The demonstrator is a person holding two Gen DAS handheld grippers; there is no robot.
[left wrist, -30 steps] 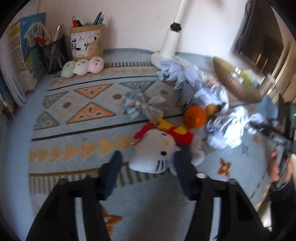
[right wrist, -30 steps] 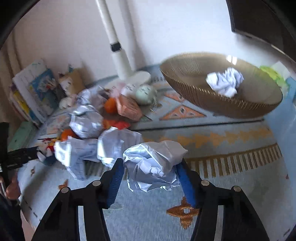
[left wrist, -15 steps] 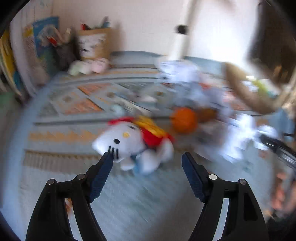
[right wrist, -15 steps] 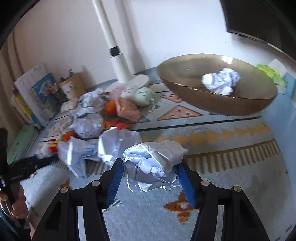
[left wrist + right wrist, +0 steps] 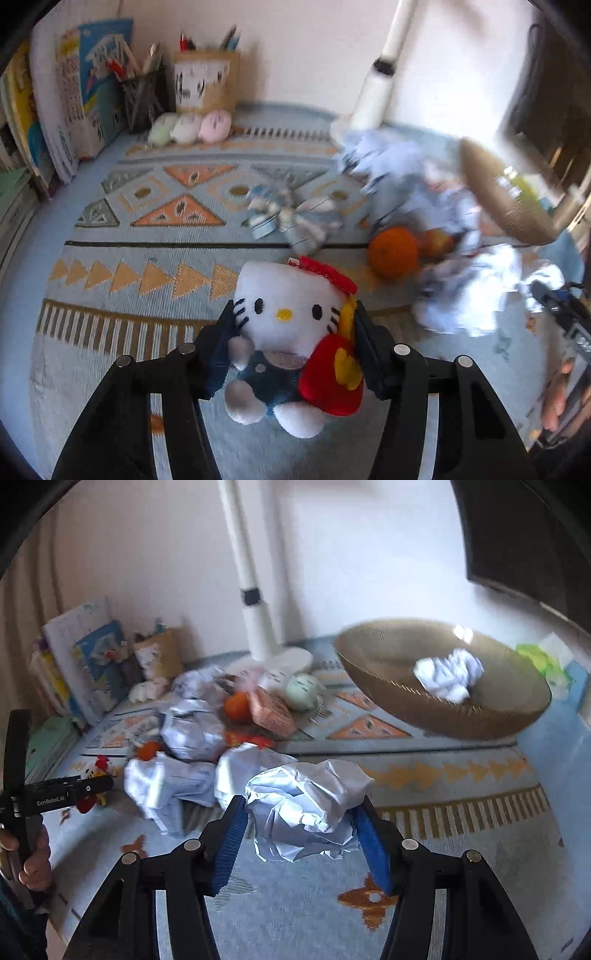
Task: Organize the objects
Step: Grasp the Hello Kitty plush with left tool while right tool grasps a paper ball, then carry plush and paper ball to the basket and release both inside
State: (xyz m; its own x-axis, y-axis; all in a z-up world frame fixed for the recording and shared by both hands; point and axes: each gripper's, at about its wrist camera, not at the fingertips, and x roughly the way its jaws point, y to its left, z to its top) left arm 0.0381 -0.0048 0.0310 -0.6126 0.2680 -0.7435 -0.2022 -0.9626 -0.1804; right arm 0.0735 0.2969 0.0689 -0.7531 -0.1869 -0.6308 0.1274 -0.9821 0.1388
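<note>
A white cat plush (image 5: 284, 295) with a red bow and blue overalls sits upright between the fingers of my left gripper (image 5: 293, 312). The jaws are closing and the pads press both sides of its head. My right gripper (image 5: 301, 805) is shut on a crumpled white paper ball (image 5: 306, 797), held just above the patterned mat (image 5: 461, 834). A woven tan bowl (image 5: 406, 705) at the back right holds another paper ball (image 5: 448, 674). In the right wrist view, the left gripper (image 5: 74, 790) shows at the far left, with a hand on its handle.
More crumpled papers (image 5: 188, 731), oranges (image 5: 393, 251) and small packets lie in a heap mid-mat. A white lamp post (image 5: 255, 605) stands behind them. Books (image 5: 74, 103), pen holders (image 5: 205, 81) and three small round plushies (image 5: 188, 127) line the back left wall.
The left jaws spread wide around the plush, then closed onto its head. The plush went from lying tilted to upright, facing the camera. The right gripper kept its paper ball.
</note>
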